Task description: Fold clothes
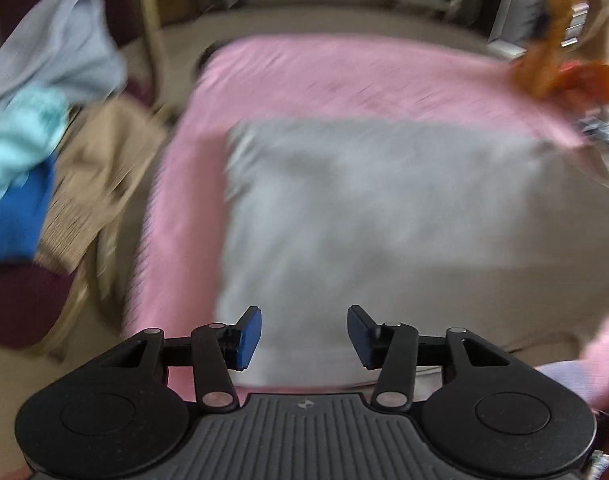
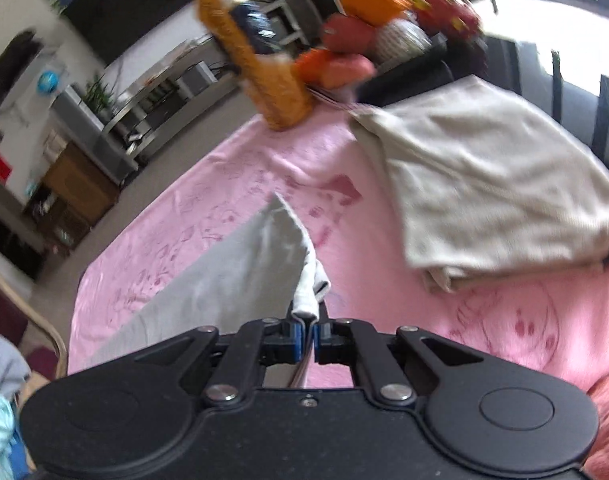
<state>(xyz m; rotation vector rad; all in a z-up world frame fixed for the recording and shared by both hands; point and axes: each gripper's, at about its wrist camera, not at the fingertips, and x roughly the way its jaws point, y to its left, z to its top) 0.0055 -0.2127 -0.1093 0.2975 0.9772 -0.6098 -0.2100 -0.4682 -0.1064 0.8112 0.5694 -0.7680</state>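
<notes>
Right claw [image 2: 308,338] grips the grey garment's [image 2: 232,276] corner, cloth trailing down-left; left claw [image 1: 304,338] gapes.

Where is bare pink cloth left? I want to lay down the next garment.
Bare pink tablecloth lies left of the grey garment pinched in the right gripper, and along the front edge below the folded beige garment. The far corner is crowded by the orange bottle and plush fruit.
</notes>
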